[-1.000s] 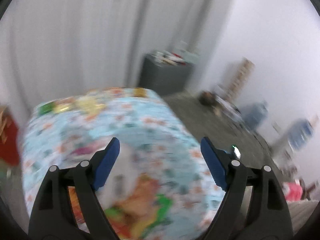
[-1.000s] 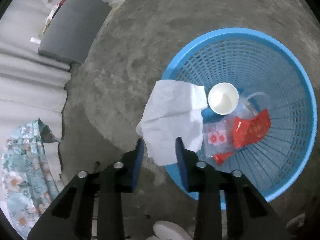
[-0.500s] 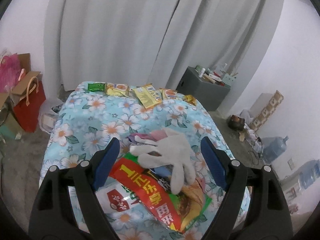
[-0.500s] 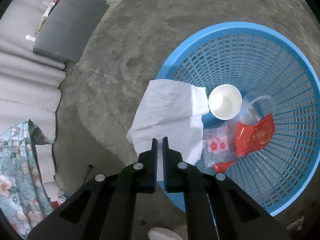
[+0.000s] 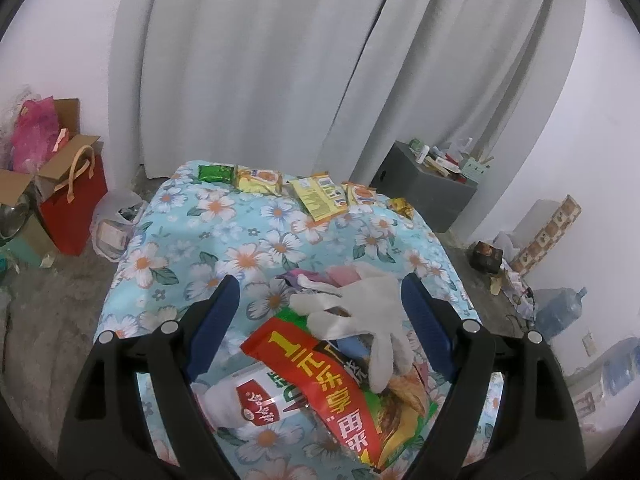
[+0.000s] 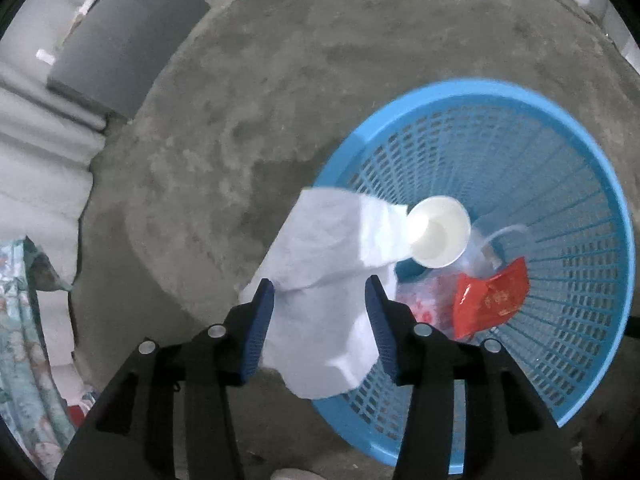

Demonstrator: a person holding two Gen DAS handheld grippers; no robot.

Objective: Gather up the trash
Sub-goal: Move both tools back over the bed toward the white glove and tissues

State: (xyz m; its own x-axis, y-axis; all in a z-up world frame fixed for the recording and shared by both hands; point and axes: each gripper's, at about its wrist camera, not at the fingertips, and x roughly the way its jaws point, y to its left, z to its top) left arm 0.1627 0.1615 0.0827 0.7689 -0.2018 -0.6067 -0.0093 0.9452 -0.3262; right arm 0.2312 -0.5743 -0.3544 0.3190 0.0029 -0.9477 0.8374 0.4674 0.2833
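Observation:
In the right wrist view a blue mesh basket (image 6: 580, 184) stands on the concrete floor and holds a white paper cup (image 6: 438, 236), a red wrapper (image 6: 490, 298) and clear plastic. A white tissue (image 6: 328, 276) hangs over the basket's near rim, between the fingers of my open right gripper (image 6: 319, 306); whether it touches them I cannot tell. In the left wrist view my open, empty left gripper (image 5: 318, 308) hovers over a floral-cloth table (image 5: 224, 240). Below it lie a white glove (image 5: 360, 312), a red-and-green snack bag (image 5: 328, 384) and a white packet (image 5: 248, 400).
Several snack packets (image 5: 316, 196) lie along the table's far edge. A red paper bag (image 5: 74, 196) and boxes stand on the floor left of the table. A grey cabinet (image 5: 424, 188) stands at the right by the curtain; it also shows in the right wrist view (image 6: 128, 44).
My right gripper shut on the tissue over the basket rim, then opened wide. The left wrist view swung from blur and settled over the glove and snack bag.

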